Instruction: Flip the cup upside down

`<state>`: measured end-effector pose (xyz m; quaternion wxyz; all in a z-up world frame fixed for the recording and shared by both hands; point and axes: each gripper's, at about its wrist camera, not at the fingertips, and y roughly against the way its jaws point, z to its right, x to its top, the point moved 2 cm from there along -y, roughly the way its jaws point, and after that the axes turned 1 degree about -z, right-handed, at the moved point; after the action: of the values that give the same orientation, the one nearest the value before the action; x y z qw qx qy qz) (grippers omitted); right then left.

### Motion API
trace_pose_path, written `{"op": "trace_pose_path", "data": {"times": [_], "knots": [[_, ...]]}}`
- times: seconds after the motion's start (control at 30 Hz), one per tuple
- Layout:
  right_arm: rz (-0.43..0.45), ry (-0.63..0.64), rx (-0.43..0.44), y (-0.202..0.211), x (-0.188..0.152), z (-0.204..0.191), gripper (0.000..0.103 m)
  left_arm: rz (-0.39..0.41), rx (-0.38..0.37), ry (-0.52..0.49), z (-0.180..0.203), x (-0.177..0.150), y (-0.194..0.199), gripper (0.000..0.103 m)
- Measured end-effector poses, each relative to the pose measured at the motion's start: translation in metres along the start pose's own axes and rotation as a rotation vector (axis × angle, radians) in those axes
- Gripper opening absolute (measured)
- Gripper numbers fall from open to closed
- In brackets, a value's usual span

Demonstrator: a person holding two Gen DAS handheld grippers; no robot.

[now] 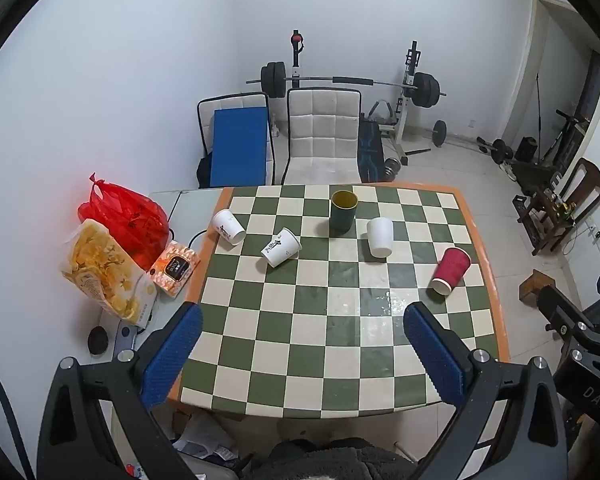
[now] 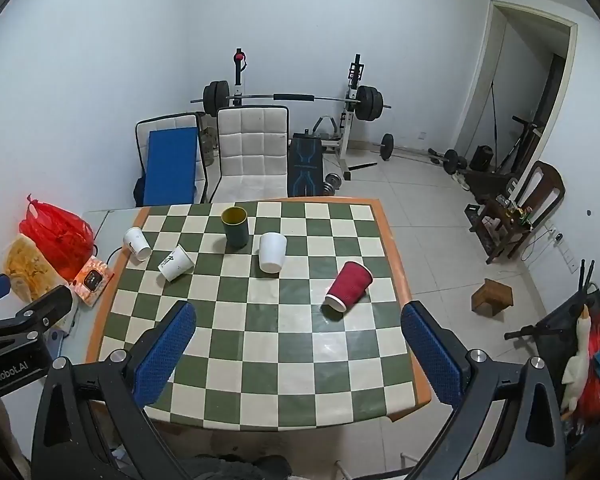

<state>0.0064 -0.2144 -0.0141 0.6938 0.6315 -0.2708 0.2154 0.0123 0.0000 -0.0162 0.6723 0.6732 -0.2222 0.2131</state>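
A small room with white walls (image 2: 100, 60) and a pale tiled floor (image 2: 440, 216). In the middle stands a table (image 2: 396, 256) topped with green and cream checks inside an orange border. To its left, on a lower grey surface (image 1: 168, 200), sit a knotted red plastic bag (image 1: 124, 216), a clear bag of yellow snacks (image 1: 100, 268) and a small orange box (image 1: 176, 266) picturing a watch. Beyond the table's far edge are 2 white padded chairs (image 2: 254, 152), the left one holding a blue board (image 2: 172, 164). Against the far wall stands a rack with a loaded barbell (image 2: 292, 98). At right are an open doorway (image 2: 532, 92), a dark wooden chair (image 2: 540, 192) and a small wooden stool (image 2: 494, 296).
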Motion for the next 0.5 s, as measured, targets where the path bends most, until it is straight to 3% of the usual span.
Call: {"op": "trace_pose_path", "data": {"times": [0.5], "knots": [[0.002,-0.015,0.017,0.0043,-0.0005,0.0005,0.103,0.014,-0.001,0.002,0.0004,0.0006,0.0005,0.103]]}}
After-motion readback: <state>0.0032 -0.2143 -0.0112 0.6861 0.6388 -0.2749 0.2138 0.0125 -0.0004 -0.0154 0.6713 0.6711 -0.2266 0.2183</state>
